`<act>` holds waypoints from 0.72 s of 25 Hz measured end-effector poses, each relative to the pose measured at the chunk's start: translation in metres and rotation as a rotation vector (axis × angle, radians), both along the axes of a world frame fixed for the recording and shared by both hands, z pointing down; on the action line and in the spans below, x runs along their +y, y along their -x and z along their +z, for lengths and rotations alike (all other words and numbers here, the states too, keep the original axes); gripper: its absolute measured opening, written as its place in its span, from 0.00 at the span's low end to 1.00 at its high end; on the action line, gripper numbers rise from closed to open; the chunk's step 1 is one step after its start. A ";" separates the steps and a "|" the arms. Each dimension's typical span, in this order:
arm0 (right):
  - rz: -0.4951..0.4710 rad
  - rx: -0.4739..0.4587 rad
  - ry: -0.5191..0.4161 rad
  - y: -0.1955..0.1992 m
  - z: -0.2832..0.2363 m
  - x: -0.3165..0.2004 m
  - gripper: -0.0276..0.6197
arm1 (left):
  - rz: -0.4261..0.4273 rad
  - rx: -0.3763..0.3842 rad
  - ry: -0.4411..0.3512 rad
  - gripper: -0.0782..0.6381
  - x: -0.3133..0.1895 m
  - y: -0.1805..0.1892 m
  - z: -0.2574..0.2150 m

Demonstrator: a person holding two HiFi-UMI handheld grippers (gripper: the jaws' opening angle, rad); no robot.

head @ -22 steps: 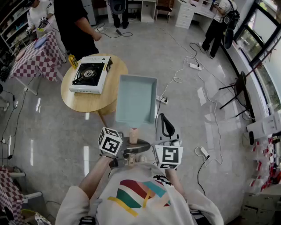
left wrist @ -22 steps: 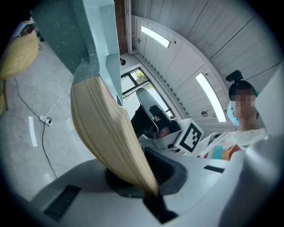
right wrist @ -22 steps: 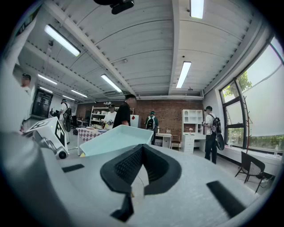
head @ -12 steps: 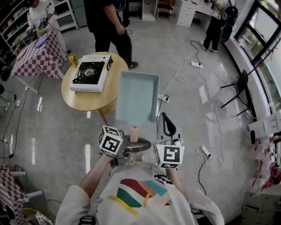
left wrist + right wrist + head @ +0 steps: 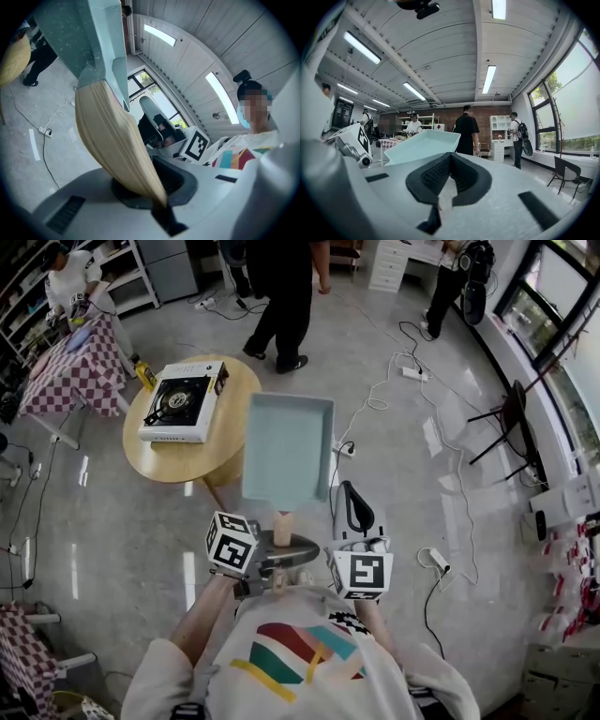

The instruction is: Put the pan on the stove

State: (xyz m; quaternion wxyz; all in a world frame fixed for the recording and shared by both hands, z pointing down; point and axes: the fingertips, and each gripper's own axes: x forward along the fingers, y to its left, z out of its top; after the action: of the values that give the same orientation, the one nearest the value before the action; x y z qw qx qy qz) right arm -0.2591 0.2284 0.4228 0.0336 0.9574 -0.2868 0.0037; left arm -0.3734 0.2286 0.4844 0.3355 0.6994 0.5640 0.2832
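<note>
A square pale-blue pan [image 5: 288, 447] with a wooden handle [image 5: 282, 527] is held up in the air, in front of the person's chest. My left gripper [image 5: 280, 550] is shut on the end of that handle [image 5: 112, 140], and the pan's body [image 5: 79, 37] rises above the jaws. My right gripper [image 5: 350, 497] is shut and empty just right of the pan, whose rim [image 5: 423, 143] shows at its left. The white portable gas stove [image 5: 181, 400] stands on a round wooden table [image 5: 192, 460], ahead and to the left of the pan.
A yellow bottle [image 5: 142, 374] stands at the table's far left edge. A person in black [image 5: 286, 287] walks just beyond the table. A checkered table [image 5: 80, 357] is far left. Cables and a power strip [image 5: 412, 373] lie on the floor to the right, near a black chair [image 5: 511, 418].
The person in black has walked from the table's left side round to its far right. The view has shifted a little, and the pan stays in the same grip.
</note>
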 end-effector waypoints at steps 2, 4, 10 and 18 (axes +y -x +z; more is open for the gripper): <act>-0.002 0.000 -0.004 -0.004 0.001 0.008 0.04 | 0.000 0.003 0.003 0.12 0.006 -0.004 -0.001; -0.003 0.002 -0.011 -0.008 0.003 0.017 0.04 | -0.004 0.006 0.006 0.12 0.013 -0.006 0.001; 0.007 -0.017 -0.030 -0.024 0.014 0.036 0.04 | 0.004 0.004 0.001 0.12 0.027 -0.021 0.008; -0.025 -0.014 -0.069 -0.045 0.011 0.045 0.04 | 0.076 0.025 -0.010 0.12 0.025 -0.045 0.015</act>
State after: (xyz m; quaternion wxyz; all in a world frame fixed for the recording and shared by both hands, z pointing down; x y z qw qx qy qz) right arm -0.2138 0.2737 0.4335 -0.0015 0.9543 -0.2988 -0.0001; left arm -0.3283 0.2540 0.4991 0.3138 0.6827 0.5928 0.2900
